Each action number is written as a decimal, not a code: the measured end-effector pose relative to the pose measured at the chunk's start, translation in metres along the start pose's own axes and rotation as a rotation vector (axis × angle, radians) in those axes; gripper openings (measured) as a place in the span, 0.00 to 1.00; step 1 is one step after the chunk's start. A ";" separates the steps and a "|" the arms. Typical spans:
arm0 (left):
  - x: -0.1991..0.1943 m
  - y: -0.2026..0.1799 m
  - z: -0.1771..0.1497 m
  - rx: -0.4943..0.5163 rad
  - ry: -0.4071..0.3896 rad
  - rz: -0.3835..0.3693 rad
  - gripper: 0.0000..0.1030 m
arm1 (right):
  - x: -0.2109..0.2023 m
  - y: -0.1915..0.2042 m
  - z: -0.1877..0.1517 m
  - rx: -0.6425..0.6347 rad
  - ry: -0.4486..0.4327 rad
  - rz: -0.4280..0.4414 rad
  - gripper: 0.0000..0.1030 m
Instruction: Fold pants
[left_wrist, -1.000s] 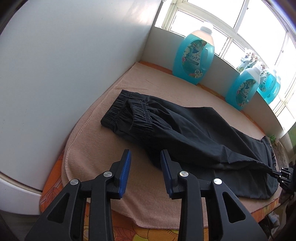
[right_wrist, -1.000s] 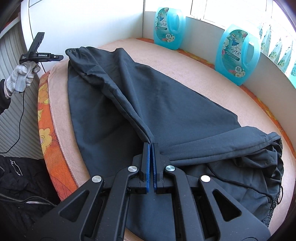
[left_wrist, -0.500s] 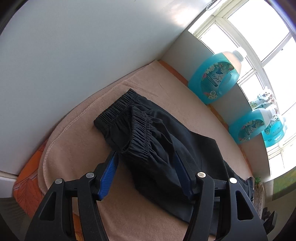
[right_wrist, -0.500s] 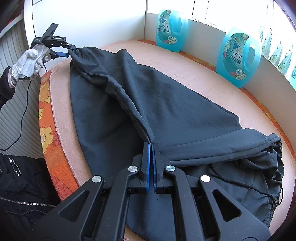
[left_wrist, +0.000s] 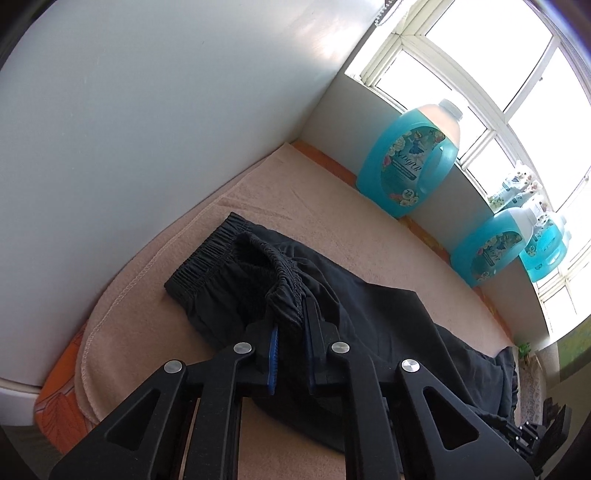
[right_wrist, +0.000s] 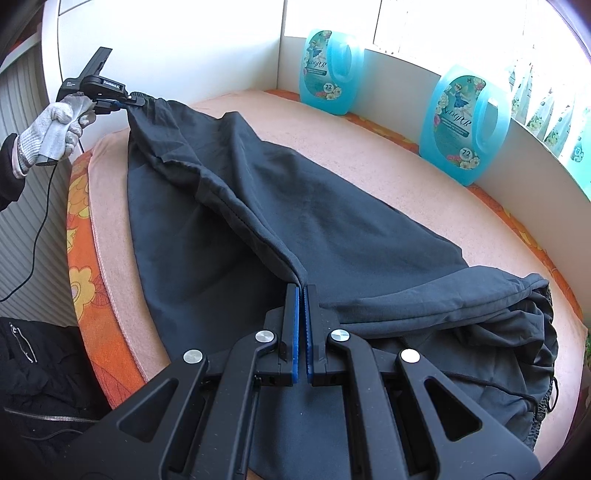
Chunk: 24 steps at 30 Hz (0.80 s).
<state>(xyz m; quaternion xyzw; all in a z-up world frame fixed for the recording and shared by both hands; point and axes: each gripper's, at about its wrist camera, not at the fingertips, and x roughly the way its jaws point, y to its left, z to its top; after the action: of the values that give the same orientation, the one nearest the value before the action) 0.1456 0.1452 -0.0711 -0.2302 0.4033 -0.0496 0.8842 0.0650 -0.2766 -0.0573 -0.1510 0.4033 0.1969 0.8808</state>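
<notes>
- The right claw (right_wrist: 300, 295) is clamped on a raised fold of the black pants (right_wrist: 332, 229), near their waistband end.
- The pants are spread lengthwise over a peach blanket (right_wrist: 369, 147) on the worktop, with the drawstring waist bunched at the right.
- The left claw (left_wrist: 291, 325) has just been closing and is now pinched on the elastic leg cuff (left_wrist: 284, 273), which is lifted off the blanket; the second cuff (left_wrist: 207, 258) is left lying flat beside it.
- A gloved hand (right_wrist: 55, 129) is seen on the left claw's handle.
- Blue detergent bottles (right_wrist: 465, 125) are stood along the far wall under the window.
</notes>
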 end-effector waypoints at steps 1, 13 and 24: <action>-0.001 -0.006 0.006 0.020 -0.009 -0.003 0.09 | -0.003 0.000 0.005 -0.007 -0.014 -0.018 0.03; 0.006 -0.005 0.046 0.138 -0.090 0.051 0.08 | -0.026 0.026 0.016 -0.061 -0.094 -0.148 0.03; 0.047 0.049 -0.009 0.133 0.063 0.162 0.08 | 0.017 0.059 -0.019 -0.131 0.109 -0.039 0.03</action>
<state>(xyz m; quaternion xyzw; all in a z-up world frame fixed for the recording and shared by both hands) 0.1656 0.1721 -0.1303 -0.1359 0.4441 -0.0121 0.8855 0.0354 -0.2292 -0.0884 -0.2263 0.4340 0.1972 0.8494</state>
